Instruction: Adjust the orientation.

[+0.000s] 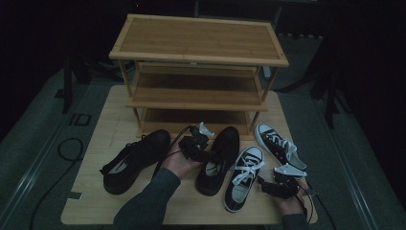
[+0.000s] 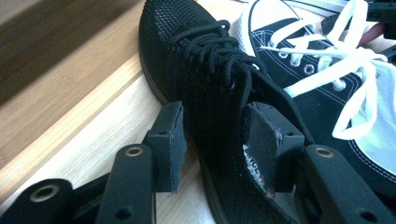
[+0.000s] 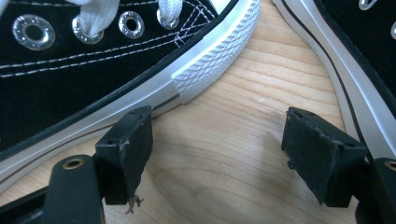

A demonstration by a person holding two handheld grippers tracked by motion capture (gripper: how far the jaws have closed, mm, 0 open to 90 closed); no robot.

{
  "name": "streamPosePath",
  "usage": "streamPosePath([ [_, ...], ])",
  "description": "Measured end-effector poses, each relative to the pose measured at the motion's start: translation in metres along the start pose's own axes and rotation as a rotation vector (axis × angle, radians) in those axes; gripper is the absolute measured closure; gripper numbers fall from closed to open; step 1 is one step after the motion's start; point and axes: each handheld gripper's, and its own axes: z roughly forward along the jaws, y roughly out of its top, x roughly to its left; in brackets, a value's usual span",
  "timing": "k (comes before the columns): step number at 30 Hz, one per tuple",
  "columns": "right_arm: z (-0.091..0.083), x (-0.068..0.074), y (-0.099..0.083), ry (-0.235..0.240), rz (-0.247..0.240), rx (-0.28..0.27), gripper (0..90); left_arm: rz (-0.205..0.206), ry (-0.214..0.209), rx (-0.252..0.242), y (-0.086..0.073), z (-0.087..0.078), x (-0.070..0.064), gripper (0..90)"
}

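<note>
Before the wooden rack (image 1: 198,57), the left gripper (image 2: 215,135) straddles the black shoe's (image 2: 205,70) side wall, apparently to lift it; right gripper (image 3: 217,149) waits with fingers apart.

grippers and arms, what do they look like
Both are black two-jaw tools. The left gripper has flat, square, worn pads on arms with brass-ringed holes; the right gripper is alike, one pad frayed. Each carries a grey three-cornered plate and trails a black cable. The person wears dark grey-green sleeves.

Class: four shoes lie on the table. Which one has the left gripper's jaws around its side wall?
The all-black mesh shoe with black laces, second from the left gripper side's outer shoe: one jaw outside, one inside its opening. The others lie untouched.
</note>
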Motion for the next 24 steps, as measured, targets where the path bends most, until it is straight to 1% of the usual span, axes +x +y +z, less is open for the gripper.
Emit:
streamPosePath([
  [5, 0.0, 0.0, 0.0, 0.0, 0.0, 0.0, 24.7, -0.001, 0.003, 0.021, 0.003, 0.009, -0.002, 57.7],
  [7, 0.0, 0.0, 0.0, 0.0, 0.001, 0.001, 24.7, -0.008, -0.007, 0.023, 0.003, 0.013, -0.003, 57.8],
  [10, 0.0, 0.0, 0.0, 0.0, 0.001, 0.001, 24.7, -0.02, -0.01, 0.027, 0.005, 0.018, -0.004, 57.9],
  [14, 0.0, 0.0, 0.0, 0.0, 0.001, 0.001, 24.7, -0.03, 0.0, 0.034, 0.008, 0.025, -0.005, 60.0],
  [16, 0.0, 0.0, 0.0, 0.001, 0.001, 0.001, 24.7, -0.037, -0.005, 0.038, 0.008, 0.029, -0.005, 61.0],
  [19, 0.0, 0.0, 0.0, 0.001, 0.0, 0.001, 24.7, -0.044, 0.006, 0.054, 0.009, 0.034, -0.004, 62.3],
  [20, 0.0, 0.0, 0.0, 0.001, 0.0, 0.001, 24.7, -0.048, 0.013, 0.058, 0.009, 0.036, -0.004, 63.5],
  [22, 0.0, 0.0, 0.0, 0.0, 0.0, 0.001, 24.7, -0.054, 0.011, 0.059, 0.009, 0.037, -0.003, 65.5],
  [24, 0.0, 0.0, 0.0, 0.0, 0.0, 0.001, 24.7, -0.05, 0.01, 0.062, 0.01, 0.036, -0.004, 67.1],
])
